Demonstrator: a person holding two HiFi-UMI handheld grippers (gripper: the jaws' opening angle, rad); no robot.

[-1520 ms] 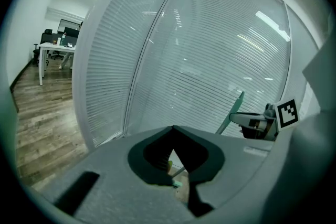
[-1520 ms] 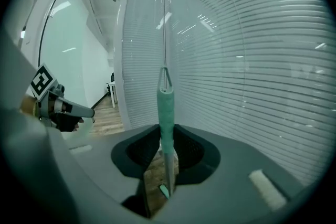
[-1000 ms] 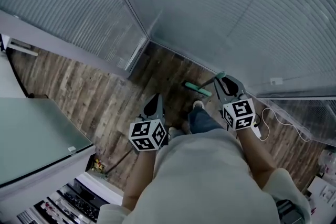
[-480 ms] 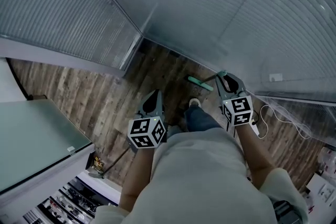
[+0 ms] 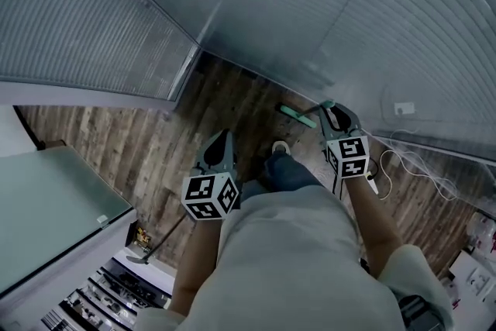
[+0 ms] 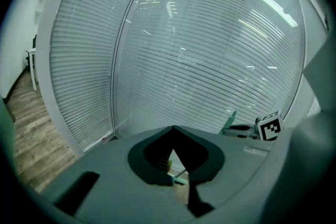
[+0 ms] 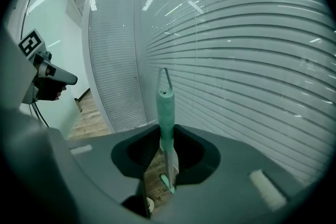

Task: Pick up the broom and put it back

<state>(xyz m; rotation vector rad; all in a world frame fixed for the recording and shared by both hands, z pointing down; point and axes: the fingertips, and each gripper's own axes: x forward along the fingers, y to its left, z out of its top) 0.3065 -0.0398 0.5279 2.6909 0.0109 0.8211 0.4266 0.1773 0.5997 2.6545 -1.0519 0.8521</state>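
1. Grey desk point(image 5: 46, 198) sits at the far left over the wood floor point(image 5: 155, 143), well apart from the task.
2. Left gripper point(image 5: 223, 140) hangs out in front of the person, pointing down and toward the glass wall point(image 5: 349, 27). In the left gripper view its jaws meet at the tips with nothing between them: clenched and empty.
3. Broom head point(image 5: 297, 115) is green and lies low by the foot of the glass wall, just past the person's shoe point(image 5: 280, 147). In the head view it sits between the two grippers, much nearer the right one. Cannot tell if it touches the floor.
4. Broom point(image 7: 166, 113) has its long axis running from that head up and rightward into the right gripper. In the right gripper view the handle stands roughly upright through the jaws, with the hanging loop above them and the head below.
5. Right gripper point(image 5: 329, 111) is clamped on the green grip near the top of the handle. It is the only one on the broom.
6. White cable point(image 5: 411, 170) trails on the floor right of the right gripper, near the wall.
7. Judgement: pickup is done and putting back is left. The coming move turns on bringing the upright handle to the wall just ahead, and the right hand alone carries it.
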